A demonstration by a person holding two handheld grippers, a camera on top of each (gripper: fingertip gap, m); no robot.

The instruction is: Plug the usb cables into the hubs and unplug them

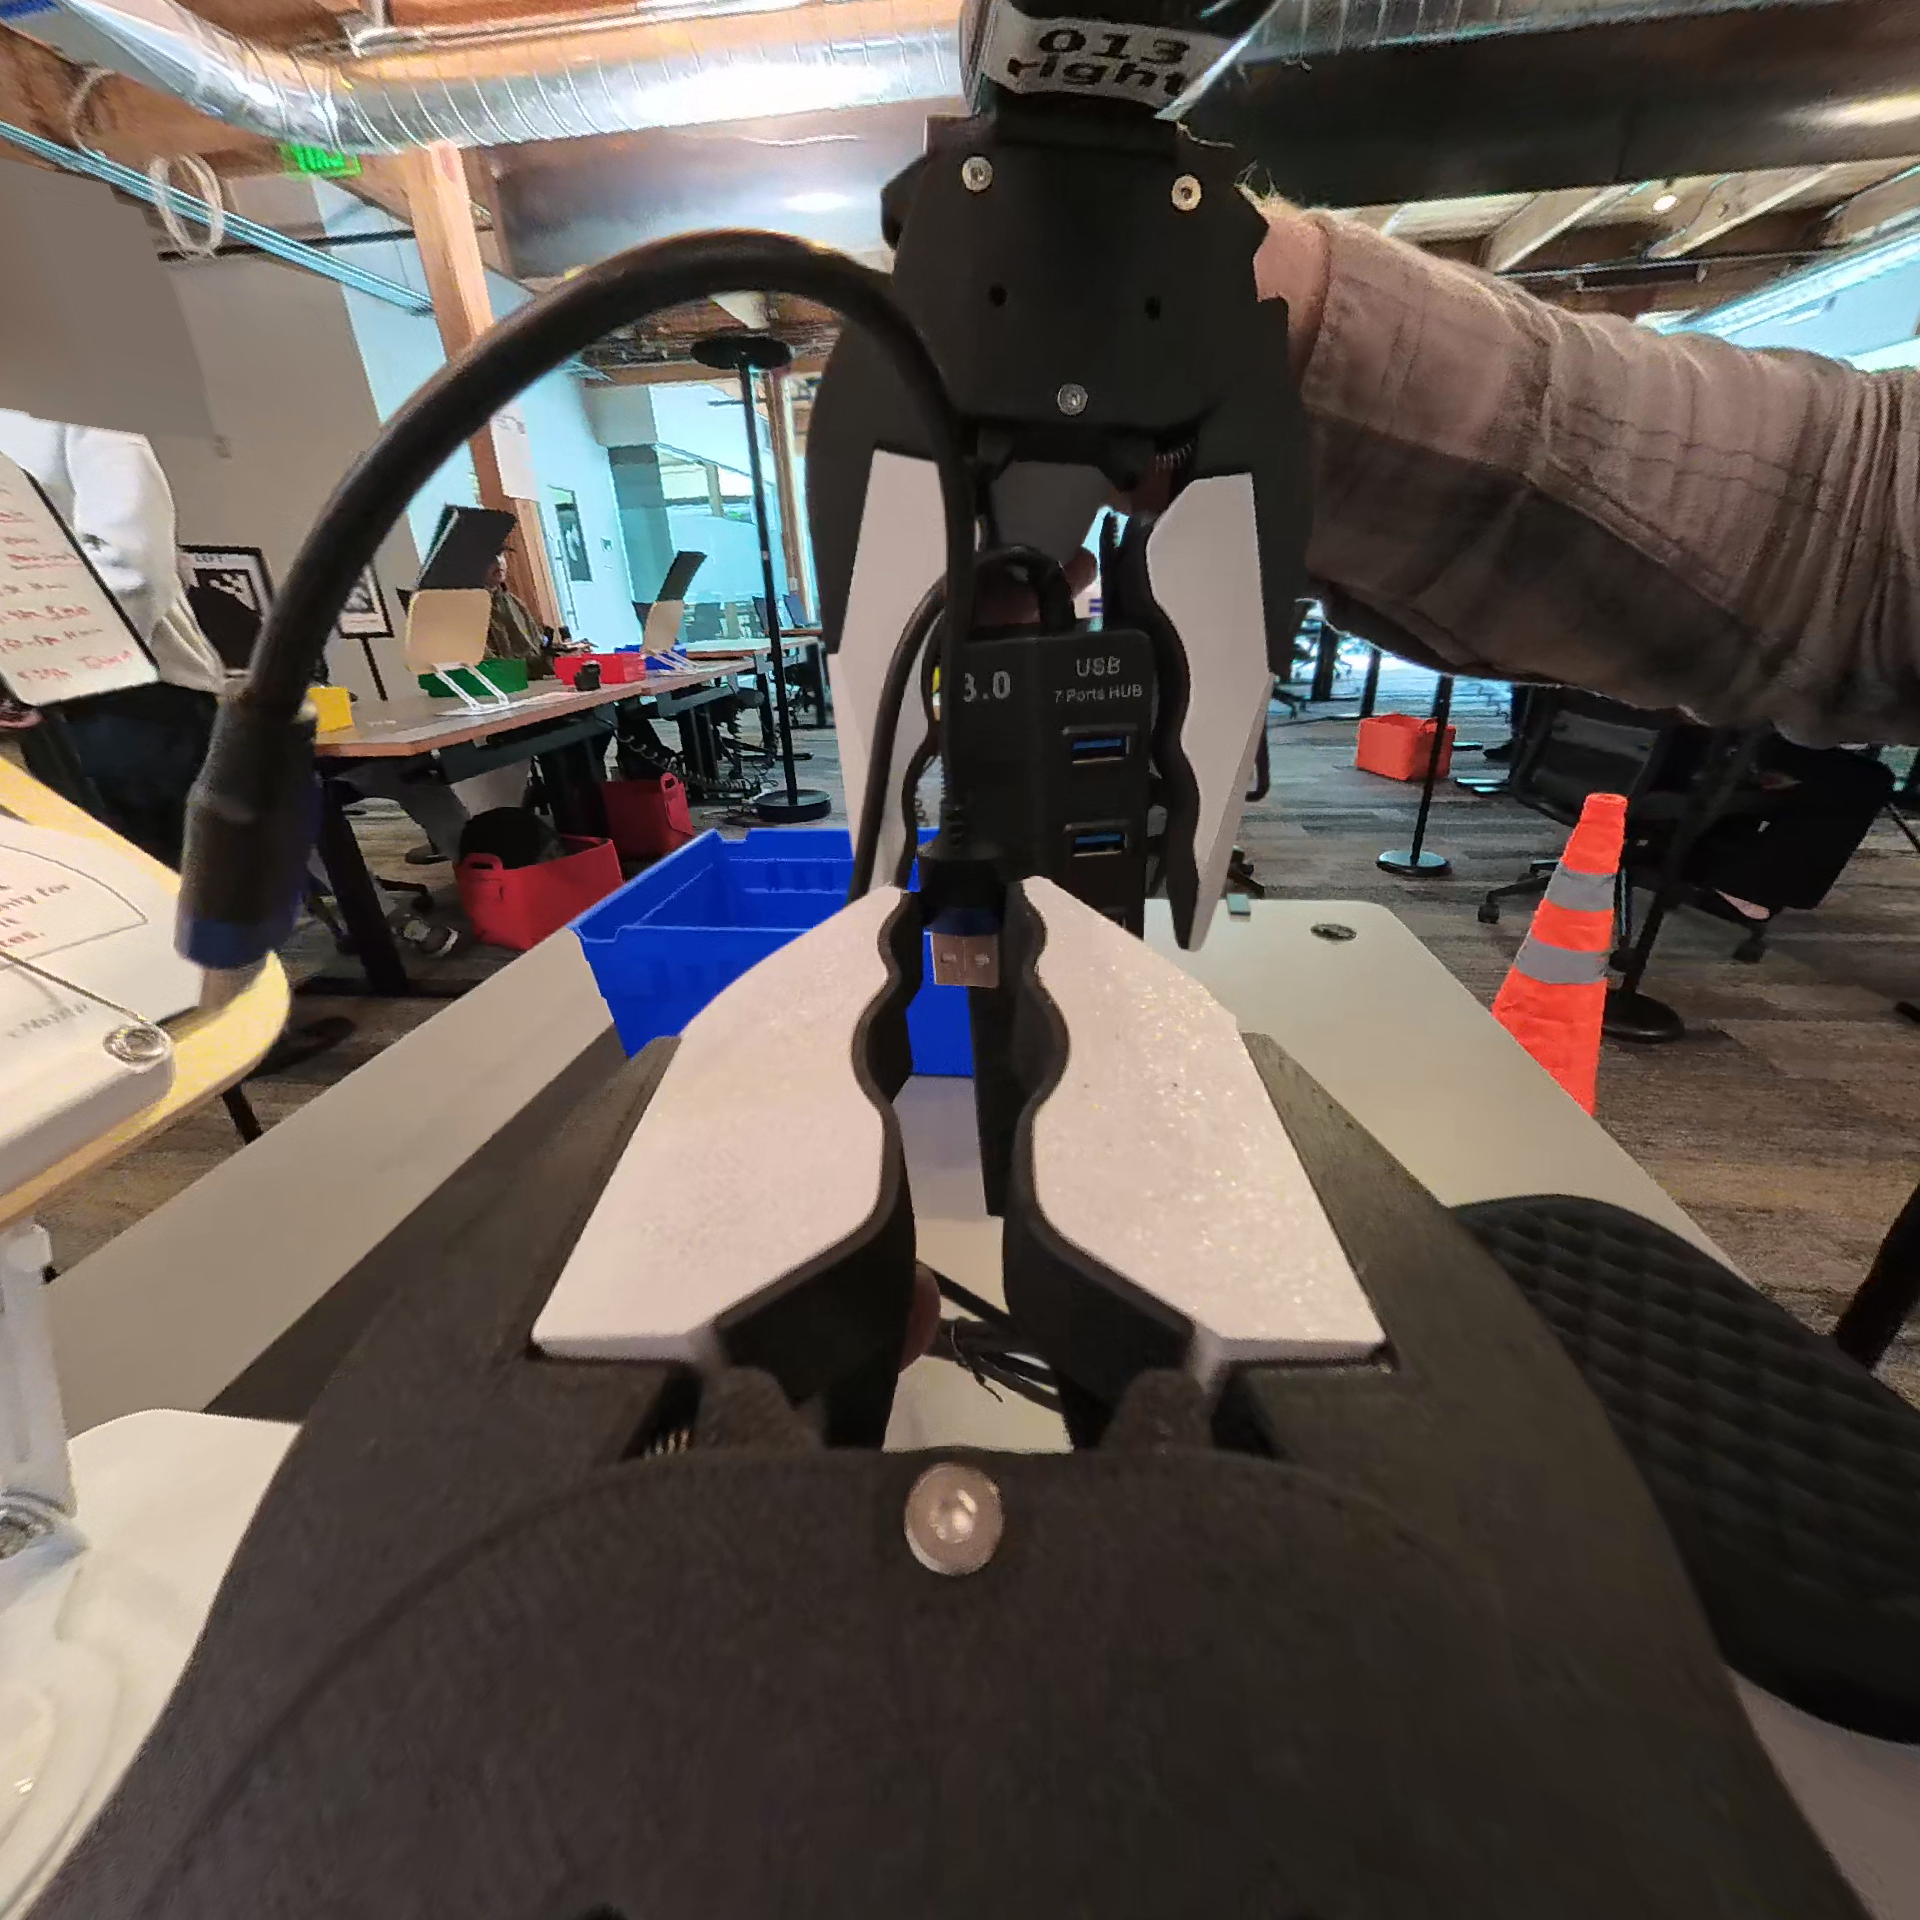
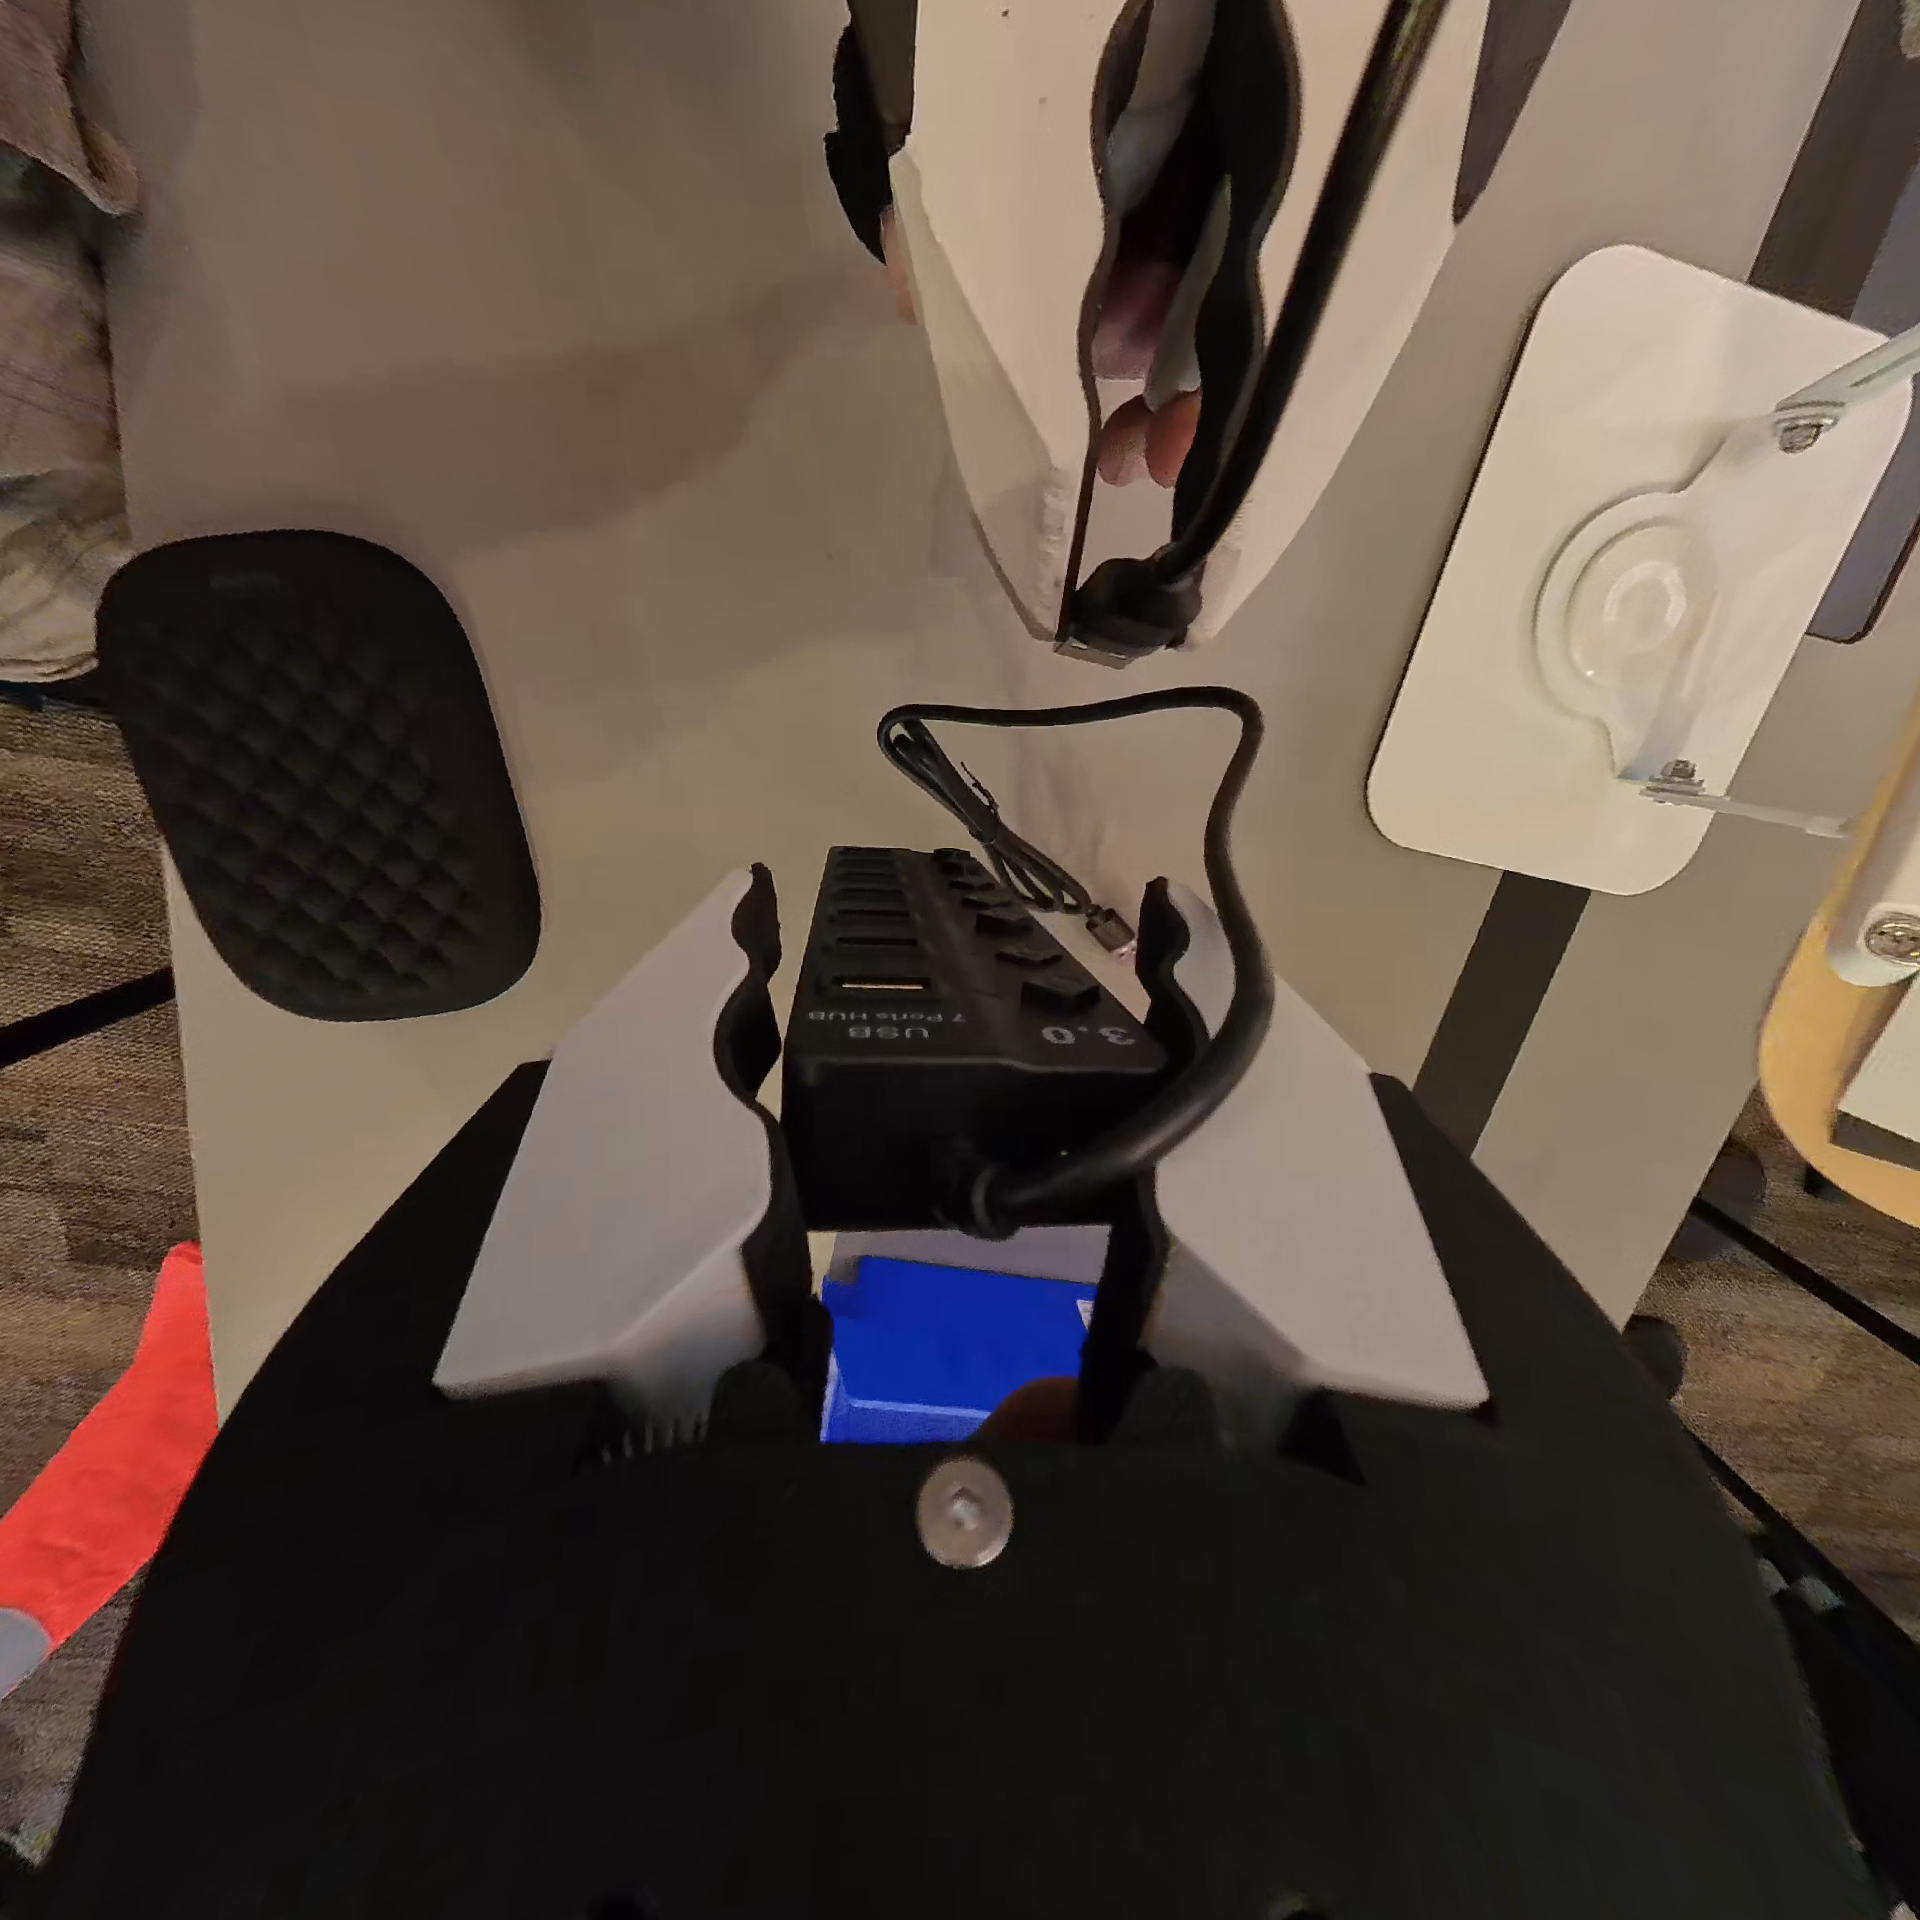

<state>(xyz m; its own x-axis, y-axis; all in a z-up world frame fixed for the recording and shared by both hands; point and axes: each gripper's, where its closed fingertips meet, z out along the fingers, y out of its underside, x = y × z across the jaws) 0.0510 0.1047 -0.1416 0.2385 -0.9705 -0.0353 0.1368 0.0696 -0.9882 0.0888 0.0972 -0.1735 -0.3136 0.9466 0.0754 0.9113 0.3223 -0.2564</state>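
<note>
Open-plan workspace. Ceiling: exposed timber beams [image 1: 436, 312] and a silver ribbed duct [image 1: 582, 99]. Floor: grey-brown carpet [image 1: 1382, 831]. White worktop [image 1: 1382, 997] in the foreground, bearing a black quilted pad [image 2: 312, 769]. Beyond it stood rows of desks [image 1: 499, 717] carrying red and green bins, with red tubs [image 1: 535, 894] beneath (one more orange crate [image 1: 1403, 746] farther right). An orange traffic cone [image 1: 1558, 935] with grey bands stood on the carpet beside office chairs [image 1: 1704, 831]. Daylight entered through distant glazing [image 1: 707, 447].
</note>
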